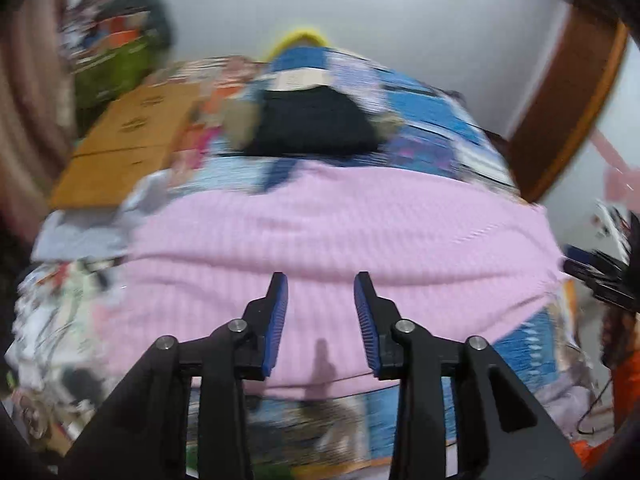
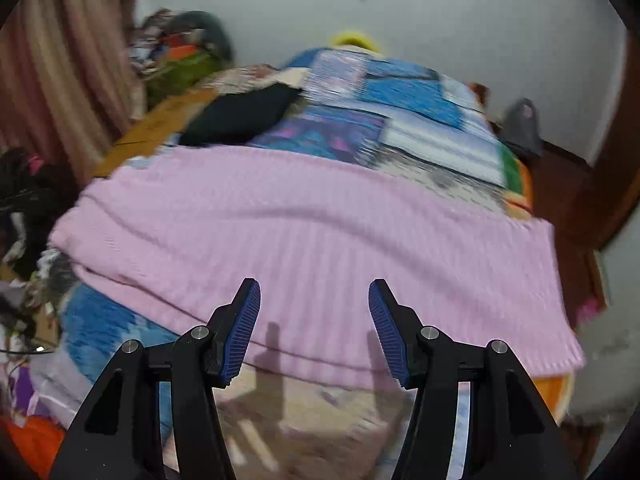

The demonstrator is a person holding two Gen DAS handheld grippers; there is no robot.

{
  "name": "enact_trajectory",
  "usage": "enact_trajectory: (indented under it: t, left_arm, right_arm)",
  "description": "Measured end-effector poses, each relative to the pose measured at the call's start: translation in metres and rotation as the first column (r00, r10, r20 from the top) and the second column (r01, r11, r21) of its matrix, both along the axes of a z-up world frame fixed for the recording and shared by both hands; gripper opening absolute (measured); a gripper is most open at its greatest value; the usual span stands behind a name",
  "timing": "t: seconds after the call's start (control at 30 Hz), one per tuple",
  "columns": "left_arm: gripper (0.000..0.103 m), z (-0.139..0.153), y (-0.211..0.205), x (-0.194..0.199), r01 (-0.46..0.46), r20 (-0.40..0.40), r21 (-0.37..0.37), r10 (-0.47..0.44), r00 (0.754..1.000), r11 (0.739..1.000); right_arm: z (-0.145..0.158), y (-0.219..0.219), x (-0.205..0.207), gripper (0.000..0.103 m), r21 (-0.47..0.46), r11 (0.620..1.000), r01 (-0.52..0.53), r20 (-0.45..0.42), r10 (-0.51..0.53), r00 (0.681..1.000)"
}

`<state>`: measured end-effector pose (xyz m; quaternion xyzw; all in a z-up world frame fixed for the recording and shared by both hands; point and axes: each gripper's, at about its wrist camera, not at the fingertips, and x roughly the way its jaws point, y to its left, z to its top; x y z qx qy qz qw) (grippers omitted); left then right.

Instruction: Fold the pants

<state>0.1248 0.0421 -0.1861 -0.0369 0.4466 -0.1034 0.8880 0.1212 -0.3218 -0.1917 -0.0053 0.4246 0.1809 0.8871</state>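
The pink ribbed knit pants [image 1: 340, 232] lie spread flat across the patterned bed, folded into a wide band; they also show in the right wrist view [image 2: 312, 224]. My left gripper [image 1: 321, 280] is open and empty, hovering over the near edge of the pink fabric. My right gripper [image 2: 314, 286] is open wider and empty, also above the near edge of the pants. Both views are blurred by motion.
A dark folded garment [image 1: 316, 124] lies farther back on the blue patchwork bedspread [image 1: 432, 128]. A wooden drawer unit [image 1: 124, 140] stands to the left, with a heap of clothes [image 1: 116, 52] behind it. A wooden door frame [image 1: 568, 108] is at right.
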Motion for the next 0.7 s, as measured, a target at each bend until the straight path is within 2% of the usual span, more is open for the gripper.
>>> enact_trajectory:
  t: [0.07,0.2,0.27,0.37,0.5,0.6,0.7]
  left_arm:
    - [0.040,-0.008,-0.038,0.008,0.075,-0.011,-0.015,-0.075,0.997,0.997]
    - [0.040,-0.030,-0.092,0.019,0.160,-0.054,-0.028,-0.161,0.985,0.987]
    - [0.040,-0.044,-0.108,0.020,0.181,-0.093,-0.008,-0.181,0.979,0.984]
    - [0.040,-0.067,-0.118,0.013,0.211,-0.158,0.006,-0.207,0.965,0.977]
    - [0.040,-0.069,-0.109,-0.008,0.204,-0.147,-0.009,-0.203,0.968,0.979]
    - [0.040,-0.071,-0.099,-0.016,0.183,-0.163,-0.040,-0.187,0.969,0.982]
    - [0.040,-0.070,-0.096,-0.026,0.176,-0.160,-0.018,-0.177,0.971,0.984]
  right_arm:
    - [0.001,0.017,0.003,0.053,0.030,0.998,-0.052,0.008,0.052,0.999]
    - [-0.003,0.053,0.013,0.053,0.060,0.987,-0.151,0.026,0.150,0.988]
    - [-0.010,0.068,0.017,0.053,0.049,0.983,-0.177,0.020,0.176,0.984]
    - [-0.031,0.084,0.017,0.055,0.057,0.973,-0.223,-0.051,0.226,0.973]
    - [-0.035,0.089,-0.007,0.055,0.009,0.967,-0.254,-0.020,0.254,0.967]
    - [-0.033,0.082,-0.014,0.056,0.055,0.966,-0.251,-0.037,0.253,0.967]
    - [-0.032,0.079,-0.021,0.056,0.047,0.966,-0.254,-0.030,0.256,0.966]
